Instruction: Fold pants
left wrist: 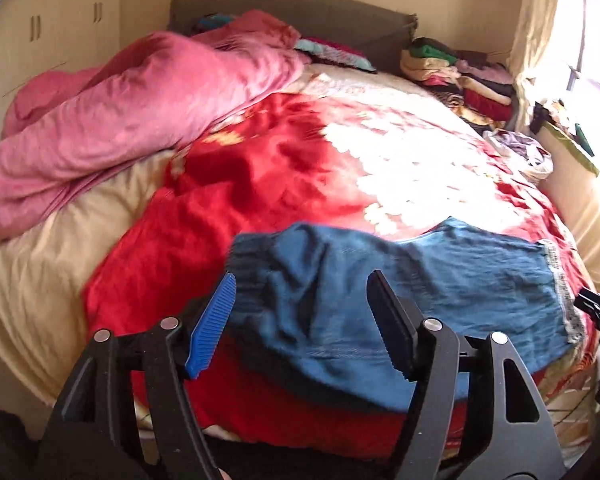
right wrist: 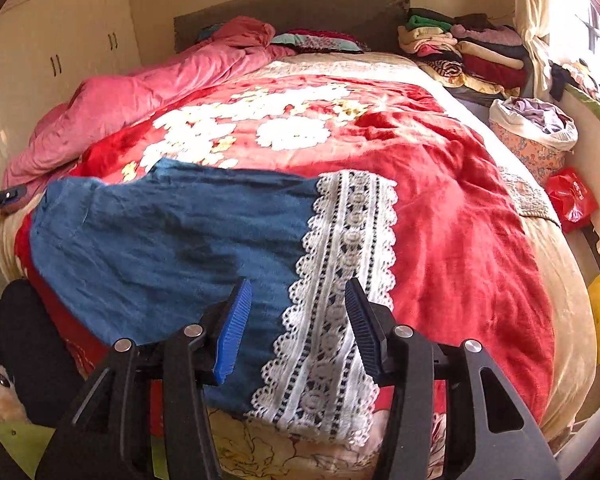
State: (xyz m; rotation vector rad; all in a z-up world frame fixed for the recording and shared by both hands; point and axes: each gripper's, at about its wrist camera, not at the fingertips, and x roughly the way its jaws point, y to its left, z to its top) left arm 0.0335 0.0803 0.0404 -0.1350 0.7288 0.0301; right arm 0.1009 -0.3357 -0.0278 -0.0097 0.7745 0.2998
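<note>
Across the near edge of the bed lie the blue pants (right wrist: 160,240), spread sideways on the red floral blanket (right wrist: 440,208), denim creased and rumpled, a broad white lace hem (right wrist: 340,300) at their right end and a ribbed dark waistband (left wrist: 248,256) bunched at their left. Left gripper (left wrist: 300,320) hangs over the waistband end, jaws spread wide, blue pad on one finger, black on the other, nothing between them; contact with the cloth cannot be told. Right gripper (right wrist: 298,324) hovers above the lace hem, jaws likewise well apart and holding nothing. Further out, a pink duvet (left wrist: 120,120) is heaped along the left side, folded clothes (right wrist: 460,48) are stacked by the headboard (right wrist: 300,12), and a cloth-lined basket (right wrist: 532,136) sits beside the bed.
</note>
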